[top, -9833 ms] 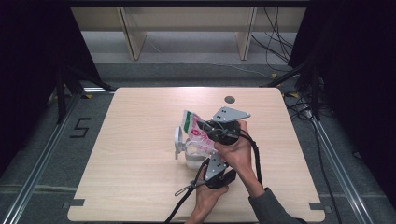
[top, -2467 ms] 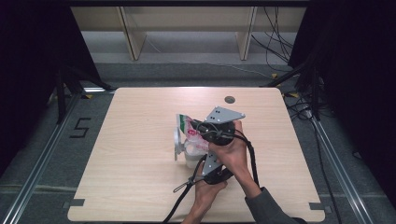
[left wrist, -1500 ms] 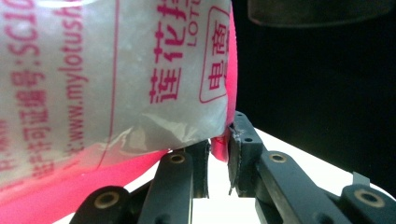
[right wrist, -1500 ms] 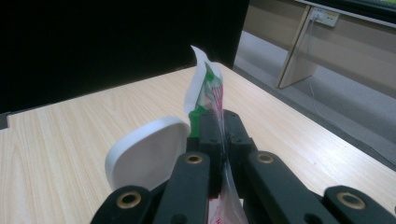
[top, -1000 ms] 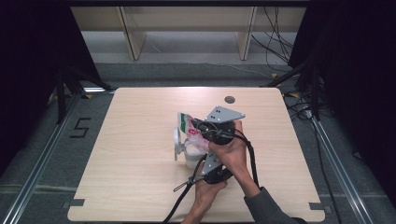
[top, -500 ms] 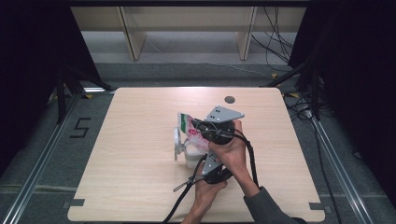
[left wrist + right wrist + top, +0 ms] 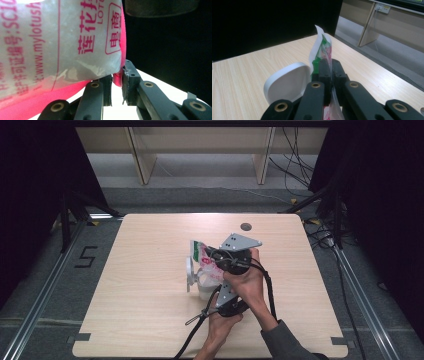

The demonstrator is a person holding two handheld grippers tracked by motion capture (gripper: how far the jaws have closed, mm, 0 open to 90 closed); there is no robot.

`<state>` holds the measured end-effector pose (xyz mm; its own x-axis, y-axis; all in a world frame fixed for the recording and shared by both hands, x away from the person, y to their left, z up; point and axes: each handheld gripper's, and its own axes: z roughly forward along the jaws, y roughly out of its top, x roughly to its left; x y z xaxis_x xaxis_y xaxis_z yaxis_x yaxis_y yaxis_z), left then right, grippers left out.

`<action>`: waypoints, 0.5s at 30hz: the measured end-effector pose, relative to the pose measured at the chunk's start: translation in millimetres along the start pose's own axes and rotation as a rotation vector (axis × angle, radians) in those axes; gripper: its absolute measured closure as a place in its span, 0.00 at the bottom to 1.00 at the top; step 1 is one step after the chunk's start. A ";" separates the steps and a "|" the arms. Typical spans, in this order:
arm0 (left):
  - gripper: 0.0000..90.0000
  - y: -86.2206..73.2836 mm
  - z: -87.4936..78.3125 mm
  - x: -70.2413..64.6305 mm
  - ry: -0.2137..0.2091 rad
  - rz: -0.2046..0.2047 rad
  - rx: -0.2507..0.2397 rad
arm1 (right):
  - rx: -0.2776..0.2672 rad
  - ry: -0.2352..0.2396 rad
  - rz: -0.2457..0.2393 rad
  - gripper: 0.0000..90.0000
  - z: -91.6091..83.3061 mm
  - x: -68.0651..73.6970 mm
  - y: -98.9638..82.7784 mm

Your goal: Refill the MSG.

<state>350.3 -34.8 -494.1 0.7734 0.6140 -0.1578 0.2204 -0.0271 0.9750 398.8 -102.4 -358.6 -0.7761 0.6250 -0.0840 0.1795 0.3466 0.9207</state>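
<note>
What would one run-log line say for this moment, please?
left gripper: shut on bag corner | right gripper: shut on bag top | bag over white container | lid open

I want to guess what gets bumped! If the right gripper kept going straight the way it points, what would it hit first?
The right gripper already pinches the plastic bag. Past it, probably bare wooden table; the white lid stands just beside that line.

White tub point(image 7: 206, 289) on wooden table point(image 7: 150, 270)
</note>
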 end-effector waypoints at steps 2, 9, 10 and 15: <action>0.88 -0.9 3.0 -3.4 -0.016 -0.047 -0.042 | -0.007 -0.006 -0.009 0.99 -0.5 -1.1 0.2; 0.88 -1.7 3.1 -5.3 -0.018 -0.052 -0.038 | 0.006 0.010 0.029 1.00 -4.3 -2.1 0.4; 0.88 -1.3 2.5 -5.5 -0.017 -0.046 -0.037 | -0.006 -0.004 0.010 1.00 -5.0 -3.6 0.7; 0.88 -0.9 1.5 -6.8 -0.004 -0.029 -0.031 | -0.010 0.010 -0.015 1.00 -9.1 -4.4 3.6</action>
<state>345.8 -40.1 -494.1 0.7692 0.6113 -0.1862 0.2239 0.0152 0.9745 397.3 -110.2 -351.4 -0.7846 0.6128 -0.0945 0.1616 0.3492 0.9230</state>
